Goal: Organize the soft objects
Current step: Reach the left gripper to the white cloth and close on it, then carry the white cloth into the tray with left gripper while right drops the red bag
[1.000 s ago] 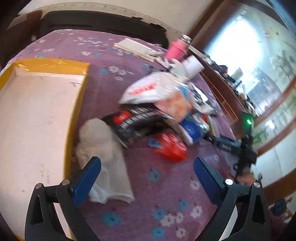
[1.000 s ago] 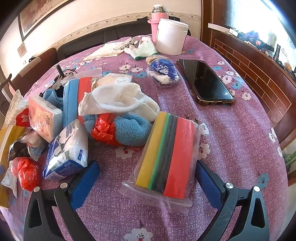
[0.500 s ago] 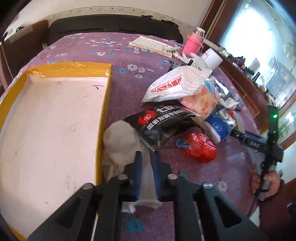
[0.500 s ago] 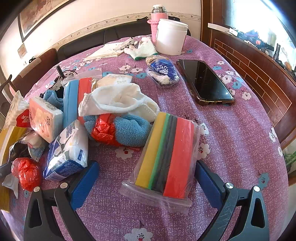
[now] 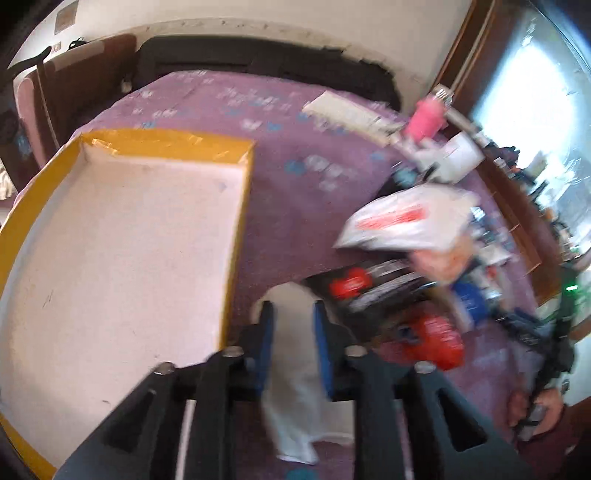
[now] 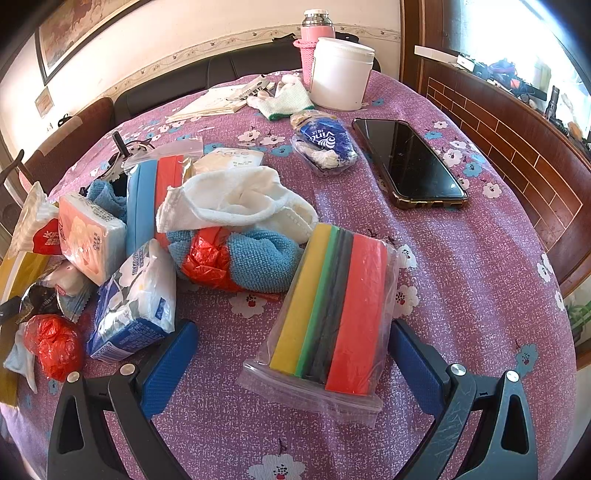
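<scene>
My left gripper [image 5: 293, 310] has a crumpled white cloth [image 5: 295, 369] between its blue pads, and the cloth hangs down below them. The jaws are opening slightly, but the cloth still fills the gap and touches both pads. It hangs just right of the yellow-rimmed tray [image 5: 166, 142], whose white floor is bare. My right gripper [image 6: 291, 332] stands open on either side of a clear bag of coloured foam strips [image 6: 332, 302] on the purple flowered tablecloth, touching nothing.
A pile lies left of the bag: a white towel [image 6: 236, 199], a blue cloth [image 6: 258, 258], tissue packs [image 6: 136, 299] and a red plastic bag [image 6: 51, 343]. A phone [image 6: 410, 162], white jar [image 6: 341, 77] and pink flask [image 6: 317, 29] stand behind.
The left jaws closed around the white cloth, then the left view swung left toward the tray with the cloth between them. The right gripper has not moved.
</scene>
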The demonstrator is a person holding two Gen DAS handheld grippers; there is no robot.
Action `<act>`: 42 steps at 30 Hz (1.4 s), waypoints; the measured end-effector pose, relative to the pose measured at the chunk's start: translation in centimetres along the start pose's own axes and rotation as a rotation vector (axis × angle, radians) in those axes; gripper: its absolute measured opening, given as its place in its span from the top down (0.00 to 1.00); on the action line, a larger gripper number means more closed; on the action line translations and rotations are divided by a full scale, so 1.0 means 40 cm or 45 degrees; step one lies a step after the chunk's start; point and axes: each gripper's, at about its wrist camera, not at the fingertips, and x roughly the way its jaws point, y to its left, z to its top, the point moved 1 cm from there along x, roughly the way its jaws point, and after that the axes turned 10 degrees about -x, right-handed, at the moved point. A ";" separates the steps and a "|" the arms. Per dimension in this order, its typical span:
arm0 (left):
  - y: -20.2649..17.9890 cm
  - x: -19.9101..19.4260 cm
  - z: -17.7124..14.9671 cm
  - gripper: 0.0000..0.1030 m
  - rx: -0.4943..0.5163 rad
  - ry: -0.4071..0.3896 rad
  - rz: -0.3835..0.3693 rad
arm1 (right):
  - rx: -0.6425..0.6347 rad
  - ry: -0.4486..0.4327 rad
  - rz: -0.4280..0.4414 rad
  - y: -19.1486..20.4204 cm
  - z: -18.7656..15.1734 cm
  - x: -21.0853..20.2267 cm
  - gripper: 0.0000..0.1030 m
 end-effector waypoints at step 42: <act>-0.059 -0.078 -0.138 0.95 0.338 0.064 -0.067 | -0.009 -0.151 0.117 0.005 0.004 -0.169 0.07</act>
